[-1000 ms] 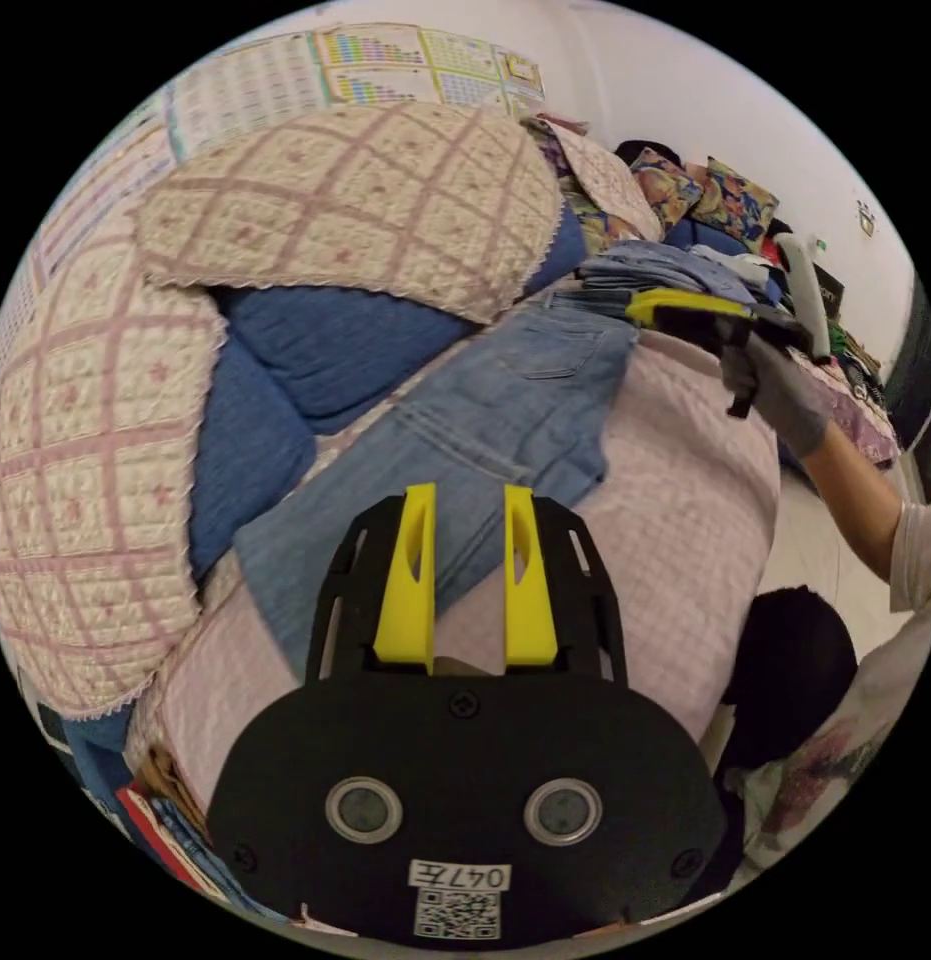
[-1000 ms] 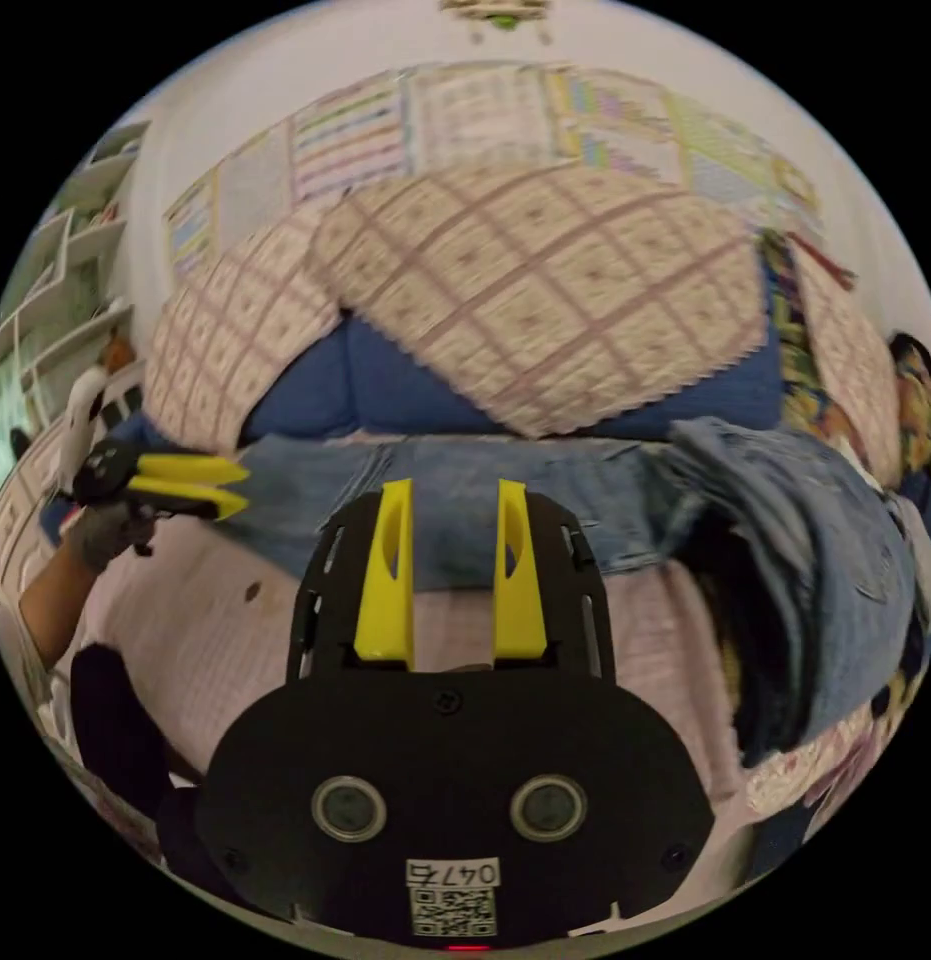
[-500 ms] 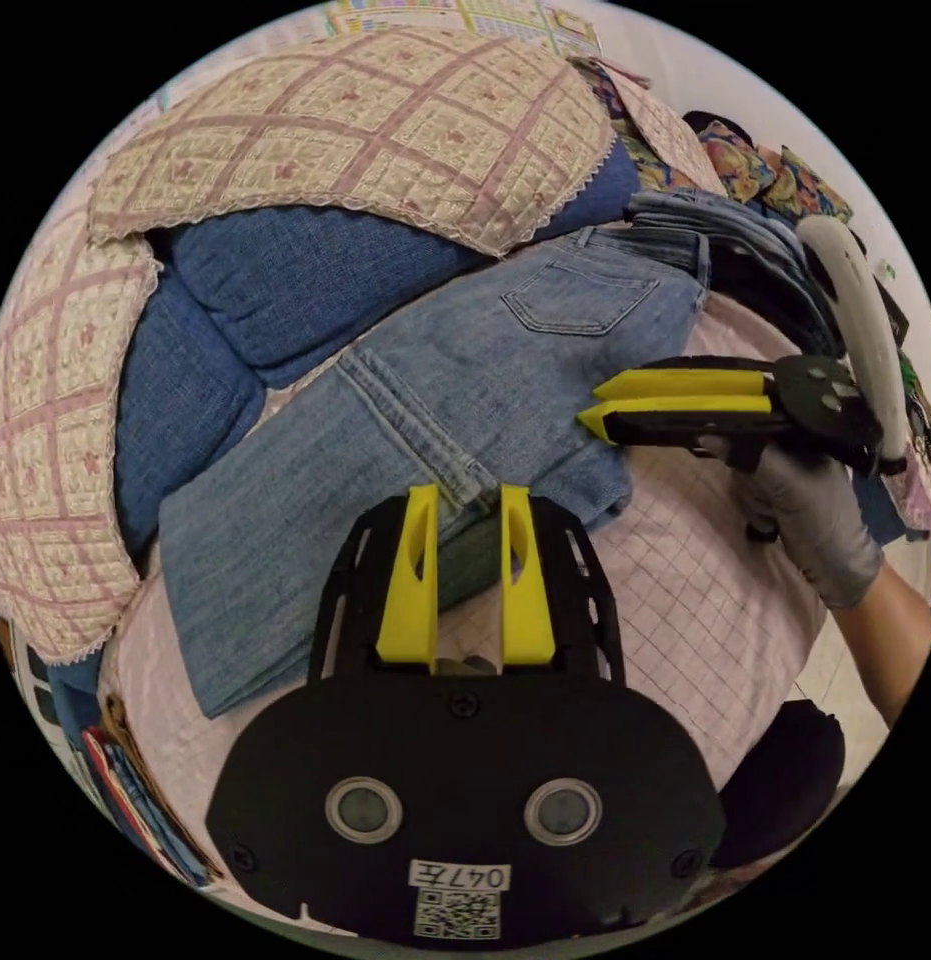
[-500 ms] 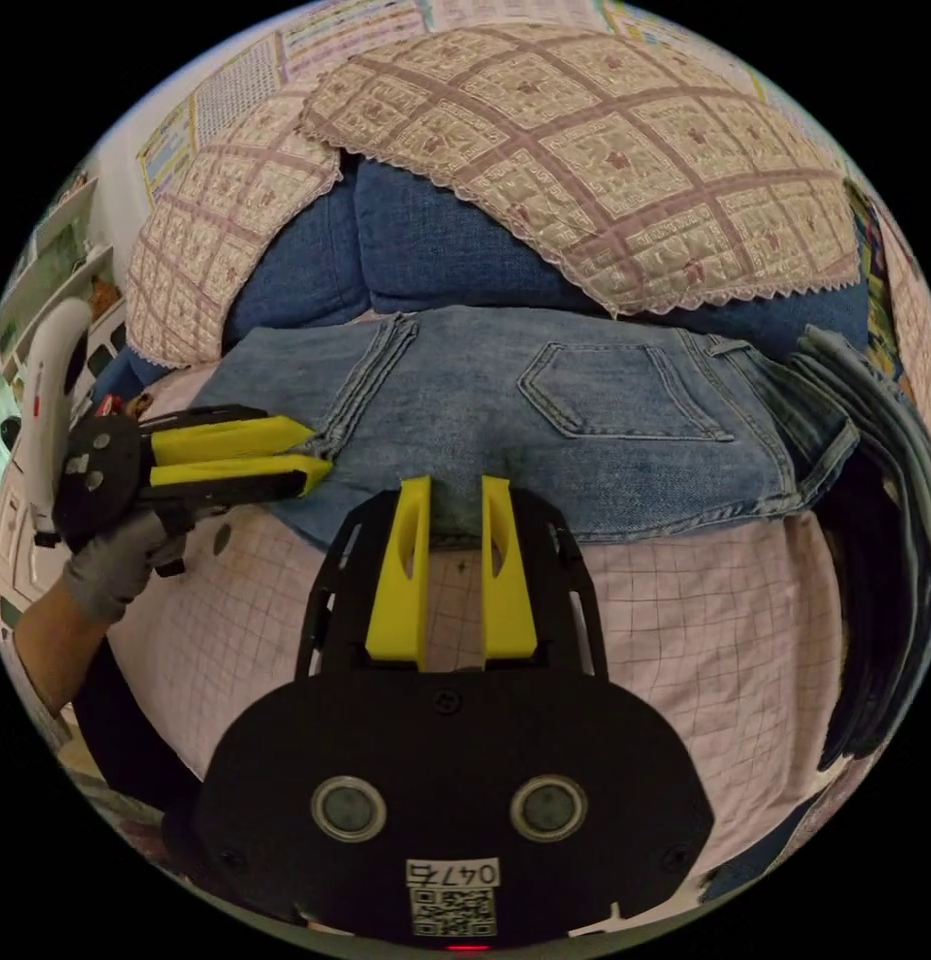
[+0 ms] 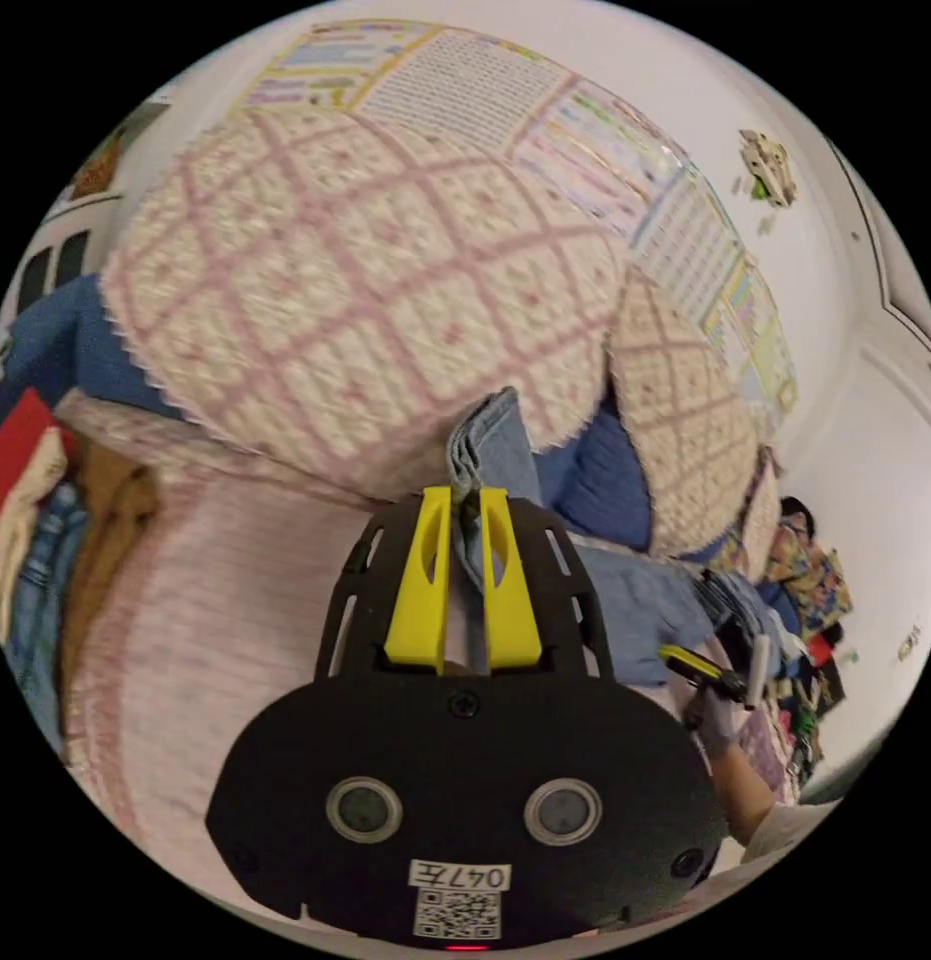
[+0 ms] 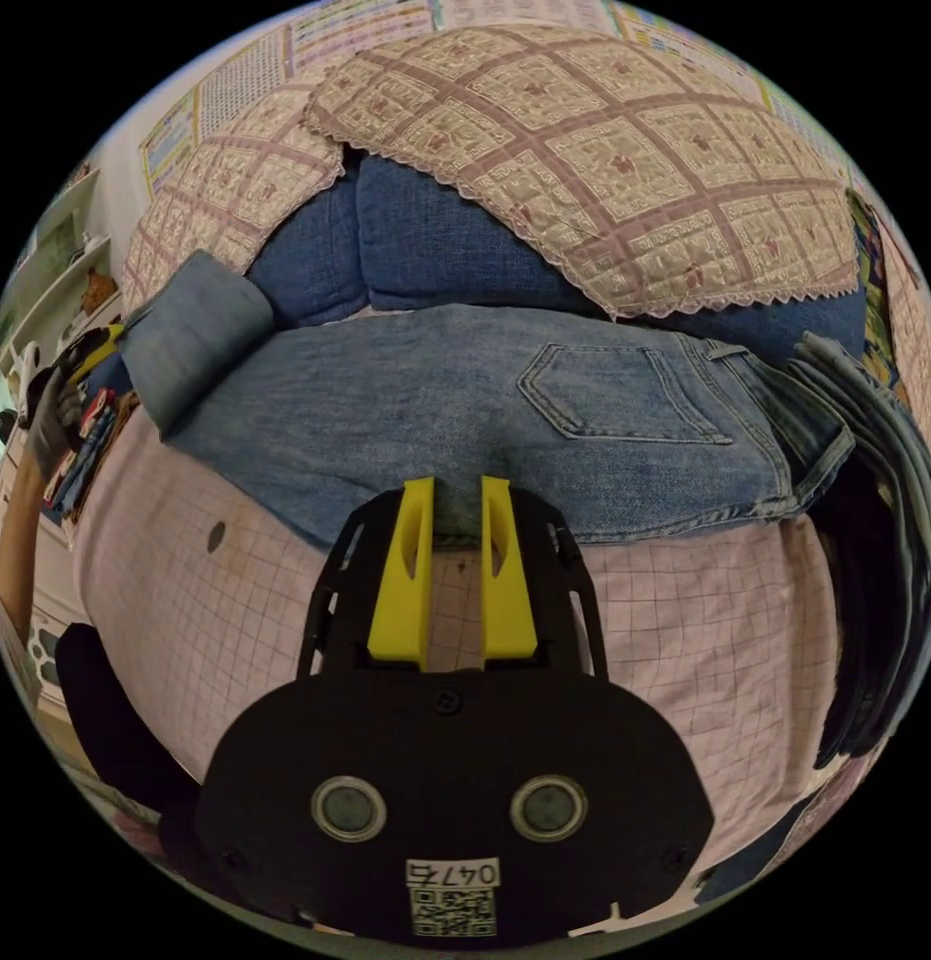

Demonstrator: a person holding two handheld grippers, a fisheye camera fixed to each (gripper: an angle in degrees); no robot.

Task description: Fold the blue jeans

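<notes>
The blue jeans (image 6: 465, 400) lie flat on a pink checked sheet (image 6: 685, 640), back pocket up and waistband to the right. Their leg end (image 6: 190, 330) is lifted and curls over at the far left. There my left gripper (image 6: 103, 340) shows beside a gloved hand. In the left gripper view my left gripper (image 5: 465, 500) is shut on that leg end (image 5: 485, 440), and denim sticks up between the jaws. My right gripper (image 6: 457, 492) is narrowed on the jeans' near edge, below the pocket. It also appears small at lower right as the right gripper (image 5: 680, 658).
Quilted pink-check cushion covers (image 6: 605, 150) and blue cushions (image 6: 435, 240) back the sheet. A stack of folded jeans (image 6: 885, 470) stands at the right edge. Loose clothes (image 5: 45, 540) pile up past the sheet's left end. Posters (image 5: 605, 150) cover the wall.
My left gripper has shut on the leg end and raised it off the sheet, so the leg curls over. The right gripper has stayed at the near edge since half a second ago.
</notes>
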